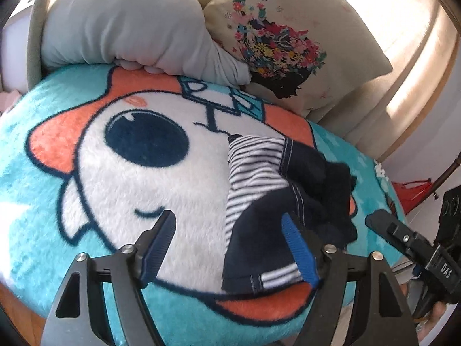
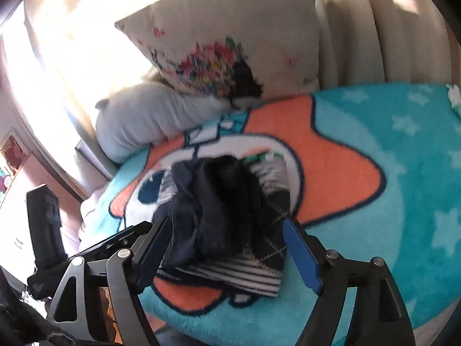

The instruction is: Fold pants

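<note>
Small navy pants (image 1: 288,201) with a striped lining lie crumpled on a plush blanket (image 1: 86,178) with a cartoon face. They also show in the right wrist view (image 2: 224,216), bunched in a heap. My left gripper (image 1: 227,245) is open, its right finger over the near edge of the pants, holding nothing. My right gripper (image 2: 227,248) is open, its fingers either side of the near end of the heap. The right gripper's body (image 1: 417,248) shows at the right edge of the left wrist view.
A grey pillow (image 1: 124,28) and a cream cushion with a floral print (image 1: 288,34) lie at the head of the blanket. Curtains (image 1: 417,57) hang behind. A red object (image 1: 412,193) lies beyond the bed's right edge.
</note>
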Demonstrator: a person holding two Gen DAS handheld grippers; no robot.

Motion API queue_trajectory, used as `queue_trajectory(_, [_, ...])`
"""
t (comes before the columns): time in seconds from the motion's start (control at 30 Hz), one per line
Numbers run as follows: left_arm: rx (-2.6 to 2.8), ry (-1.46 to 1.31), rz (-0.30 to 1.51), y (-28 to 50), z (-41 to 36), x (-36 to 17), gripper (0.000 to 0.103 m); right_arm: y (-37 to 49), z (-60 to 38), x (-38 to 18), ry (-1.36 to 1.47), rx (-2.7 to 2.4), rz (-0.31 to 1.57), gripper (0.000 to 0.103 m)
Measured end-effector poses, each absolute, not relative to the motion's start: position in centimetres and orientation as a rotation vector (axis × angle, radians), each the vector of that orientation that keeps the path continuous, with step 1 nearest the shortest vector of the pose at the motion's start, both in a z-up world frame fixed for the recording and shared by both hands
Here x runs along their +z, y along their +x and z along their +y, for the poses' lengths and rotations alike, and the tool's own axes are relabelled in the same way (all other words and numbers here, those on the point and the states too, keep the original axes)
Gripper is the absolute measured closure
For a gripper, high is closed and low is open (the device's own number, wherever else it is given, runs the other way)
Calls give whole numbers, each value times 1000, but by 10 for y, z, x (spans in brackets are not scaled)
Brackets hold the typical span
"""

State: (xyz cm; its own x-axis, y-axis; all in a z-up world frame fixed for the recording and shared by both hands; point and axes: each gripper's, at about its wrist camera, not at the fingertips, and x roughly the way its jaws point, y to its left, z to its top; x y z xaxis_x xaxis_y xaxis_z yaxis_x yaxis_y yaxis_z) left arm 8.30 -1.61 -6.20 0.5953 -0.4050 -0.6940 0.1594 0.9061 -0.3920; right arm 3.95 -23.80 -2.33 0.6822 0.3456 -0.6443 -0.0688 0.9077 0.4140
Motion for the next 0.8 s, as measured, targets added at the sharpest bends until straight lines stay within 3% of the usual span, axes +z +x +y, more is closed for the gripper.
queue_trajectory(0.27, [-425,-468,981,125,-20,-77,28,83,-266,-66,605,289,914,20])
queue_trajectory(0.37, [-432,-495,980,130,-19,-78,47,92,-266,-76,648,305,946,31])
queue_trajectory(0.4, [-439,-504,977,132,-19,-78,49,93,-265,-77,645,298,950,38])
queue_trajectory(0.5, [-437,-500,982,136,-24,-82,49,94,-260,-79,623,280,956,41])
queue_trajectory(0.57, [-428,-482,988,138,-29,-87,54,94,-258,-79,605,278,960,48])
queue_trajectory(0.63, [-433,-466,981,137,-34,-89,72,95,-257,-80,604,281,959,51])
queue_trajectory(0.7, [-452,-462,969,132,-36,-86,87,94,-259,-81,617,283,963,61])
queue_trajectory(0.73, [-452,-452,958,128,-37,-82,93,93,-258,-79,614,284,959,64])
queue_trajectory(0.8, [-450,-445,930,120,-34,-72,94,88,-254,-67,591,296,929,73])
